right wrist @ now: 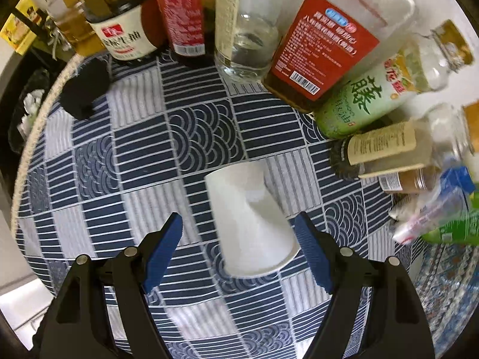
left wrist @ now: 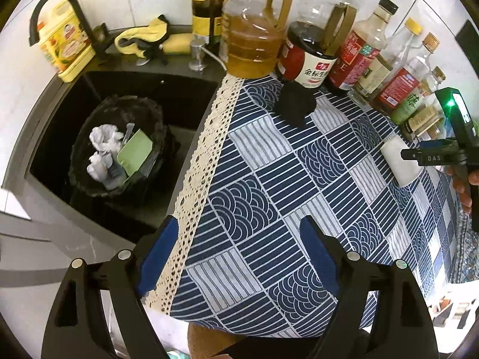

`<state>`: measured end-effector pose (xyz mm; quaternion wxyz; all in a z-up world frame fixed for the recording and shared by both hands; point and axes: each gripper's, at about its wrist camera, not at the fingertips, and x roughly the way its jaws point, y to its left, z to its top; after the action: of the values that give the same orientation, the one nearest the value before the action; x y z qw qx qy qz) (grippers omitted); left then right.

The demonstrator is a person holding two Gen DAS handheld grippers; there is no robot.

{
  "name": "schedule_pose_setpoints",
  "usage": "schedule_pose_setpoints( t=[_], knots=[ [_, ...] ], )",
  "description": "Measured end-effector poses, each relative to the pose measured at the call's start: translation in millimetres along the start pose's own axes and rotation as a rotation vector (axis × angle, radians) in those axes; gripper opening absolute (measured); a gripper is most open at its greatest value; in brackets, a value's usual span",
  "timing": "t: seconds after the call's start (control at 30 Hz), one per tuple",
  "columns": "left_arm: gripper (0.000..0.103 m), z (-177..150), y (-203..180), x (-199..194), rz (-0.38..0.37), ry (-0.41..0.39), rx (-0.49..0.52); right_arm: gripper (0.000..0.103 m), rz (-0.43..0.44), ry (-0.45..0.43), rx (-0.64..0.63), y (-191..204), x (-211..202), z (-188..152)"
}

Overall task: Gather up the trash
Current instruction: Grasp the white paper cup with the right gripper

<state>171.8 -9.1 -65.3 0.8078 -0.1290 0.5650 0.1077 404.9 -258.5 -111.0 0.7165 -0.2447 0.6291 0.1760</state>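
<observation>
A white paper cup (right wrist: 248, 218) lies on its side on the blue patterned cloth (right wrist: 185, 137). My right gripper (right wrist: 238, 227) is open, its blue pads on either side of the cup, not touching it. The cup (left wrist: 399, 161) also shows in the left wrist view, with the right gripper's body (left wrist: 443, 155) over it. My left gripper (left wrist: 236, 233) is open and empty above the cloth's lace edge. A black crumpled lump (left wrist: 295, 103) lies on the cloth near the bottles. A black-lined bin (left wrist: 119, 146) in the sink holds crumpled paper and a green card.
Several sauce and oil bottles (left wrist: 314, 51) stand along the back of the cloth (left wrist: 284, 179). The dark sink (left wrist: 149, 89) lies left, with a black tap (left wrist: 60, 9) and a yellow rag (left wrist: 143, 36) behind it. Plastic wrappers (right wrist: 434, 212) lie at the right.
</observation>
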Motion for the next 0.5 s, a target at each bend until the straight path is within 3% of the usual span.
schedule_pose_setpoints(
  t=[0.23,0.37,0.5],
  knots=[
    [0.081,-10,-4,5,0.013,0.016,-0.040,0.075,-0.014,0.061,-0.079,4,31,5],
    [0.081,-12,-5,9,0.015,0.026,-0.056,0.062,-0.020,0.091,-0.091,5,42,4],
    [0.081,-13,-7,14,0.017,0.036,-0.057,0.060,-0.017,0.094,-0.078,0,46,4]
  ],
)
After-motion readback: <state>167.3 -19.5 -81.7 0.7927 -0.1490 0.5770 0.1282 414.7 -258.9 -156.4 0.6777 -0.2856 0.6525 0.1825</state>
